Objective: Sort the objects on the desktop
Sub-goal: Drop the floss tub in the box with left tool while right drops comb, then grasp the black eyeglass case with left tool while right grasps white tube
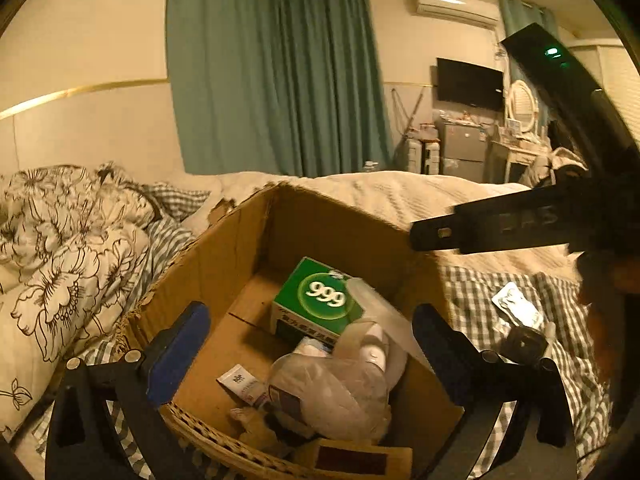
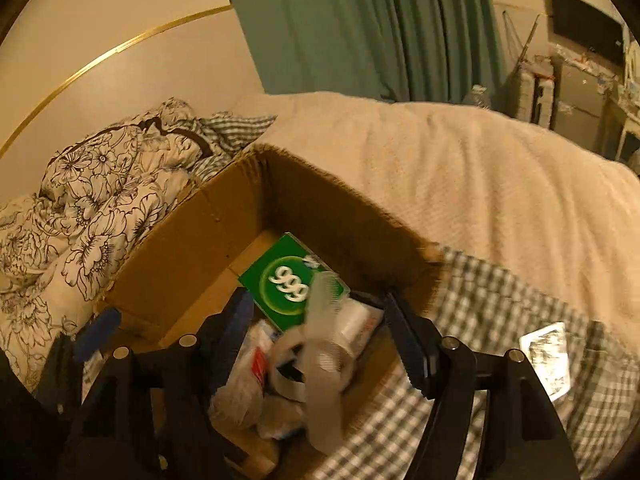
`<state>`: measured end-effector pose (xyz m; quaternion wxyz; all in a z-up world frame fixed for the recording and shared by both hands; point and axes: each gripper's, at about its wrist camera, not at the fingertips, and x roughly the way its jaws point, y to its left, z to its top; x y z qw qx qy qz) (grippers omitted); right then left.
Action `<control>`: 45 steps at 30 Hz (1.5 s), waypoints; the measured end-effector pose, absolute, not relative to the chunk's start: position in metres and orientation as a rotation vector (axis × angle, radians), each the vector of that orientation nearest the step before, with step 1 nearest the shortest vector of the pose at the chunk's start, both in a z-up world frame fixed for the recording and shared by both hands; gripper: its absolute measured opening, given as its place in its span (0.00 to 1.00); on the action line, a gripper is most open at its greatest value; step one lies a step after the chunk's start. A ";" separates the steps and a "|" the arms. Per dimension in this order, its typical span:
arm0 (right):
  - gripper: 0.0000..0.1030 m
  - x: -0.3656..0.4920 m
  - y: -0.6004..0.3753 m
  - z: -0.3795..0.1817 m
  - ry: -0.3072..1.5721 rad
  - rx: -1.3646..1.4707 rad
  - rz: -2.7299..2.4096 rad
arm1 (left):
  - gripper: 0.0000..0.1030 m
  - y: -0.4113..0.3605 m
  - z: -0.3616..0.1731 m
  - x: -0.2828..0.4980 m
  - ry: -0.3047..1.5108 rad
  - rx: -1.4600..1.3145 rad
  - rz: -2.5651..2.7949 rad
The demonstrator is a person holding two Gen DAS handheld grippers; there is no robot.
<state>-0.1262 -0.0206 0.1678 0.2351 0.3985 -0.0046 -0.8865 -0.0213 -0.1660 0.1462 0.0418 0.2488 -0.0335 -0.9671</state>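
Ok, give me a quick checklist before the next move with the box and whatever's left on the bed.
1. Left gripper open, nothing held: ok.
2. Right gripper open: ok; whether it grips the pale translucent strip blurred between its fingers: cannot tell.
3. Cardboard box open on top: ok.
4. Green 999 box already inside: ok.
5. Foil packet still out on the checked sheet: not ok.
6. Room left in the box, bare floor at left: ok.

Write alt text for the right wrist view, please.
An open claw hovers above a cardboard box on a bed, over a green "999" medicine box and crumpled plastic bags. A foil packet lies on the checked sheet.
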 end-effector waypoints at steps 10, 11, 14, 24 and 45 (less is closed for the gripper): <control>0.66 -0.053 0.134 0.181 0.036 1.245 -2.598 | 1.00 -0.103 0.150 0.022 -0.168 0.871 -3.047; 0.66 -0.045 0.152 0.176 0.029 1.283 -2.596 | 1.00 -0.094 0.149 0.028 -0.193 0.905 -3.046; 0.66 -0.030 0.193 0.160 -0.010 1.354 -2.600 | 1.00 -0.073 0.145 0.040 -0.199 0.967 -3.042; 0.66 -0.032 0.258 0.104 -0.141 1.426 -2.574 | 1.00 0.016 0.097 0.032 -0.269 1.117 -3.057; 0.66 -0.113 0.275 0.030 -0.207 1.520 -2.449 | 1.00 0.072 -0.008 -0.127 -0.098 1.335 -3.093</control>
